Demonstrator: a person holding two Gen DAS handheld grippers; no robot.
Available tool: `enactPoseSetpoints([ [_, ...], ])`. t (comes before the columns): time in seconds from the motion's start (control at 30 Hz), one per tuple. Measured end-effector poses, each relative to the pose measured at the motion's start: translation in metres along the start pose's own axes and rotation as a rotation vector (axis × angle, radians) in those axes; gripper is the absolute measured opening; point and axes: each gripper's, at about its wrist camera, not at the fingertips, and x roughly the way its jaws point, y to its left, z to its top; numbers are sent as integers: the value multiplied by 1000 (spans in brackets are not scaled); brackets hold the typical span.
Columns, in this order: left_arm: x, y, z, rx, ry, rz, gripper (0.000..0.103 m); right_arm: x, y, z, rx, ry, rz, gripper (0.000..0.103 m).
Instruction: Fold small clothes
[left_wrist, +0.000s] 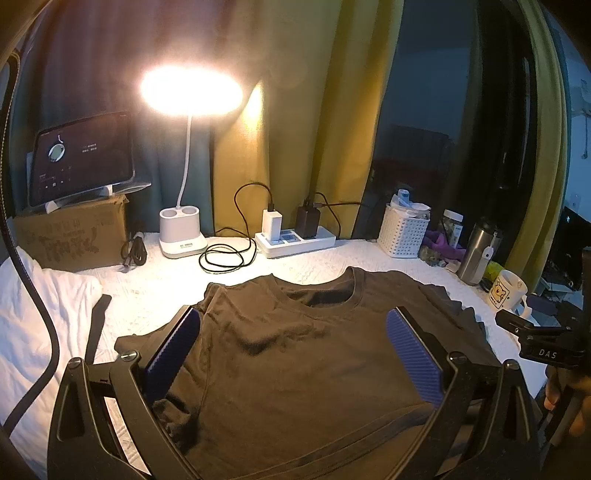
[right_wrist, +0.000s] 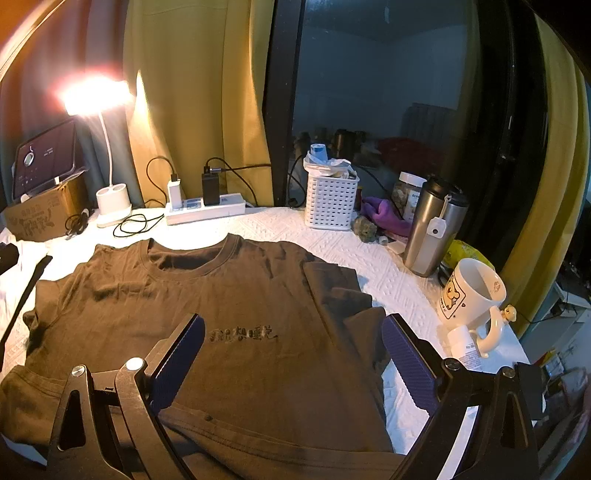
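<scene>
A brown shirt (right_wrist: 236, 317) lies flat on the white tabletop (right_wrist: 399, 280), collar toward the lamp (left_wrist: 184, 221), its right sleeve folded inward. Both the left gripper (left_wrist: 293, 354) and right gripper (right_wrist: 291, 362) hover above it, jaws apart, holding nothing. A mug (right_wrist: 469, 295) stands just beside the shirt.

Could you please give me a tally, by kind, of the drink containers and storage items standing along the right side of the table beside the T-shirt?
Mug: 1
Steel tumbler: 1
White basket: 1
Clear jar: 1
Total: 4
All stand clear of the brown T-shirt.
</scene>
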Motion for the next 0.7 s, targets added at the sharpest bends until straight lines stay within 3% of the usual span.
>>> enactPoseSetpoints([
  [0.7, -8, -4, 5, 12, -27, -6, 100, -5, -6, 8, 7, -2, -14, 97],
])
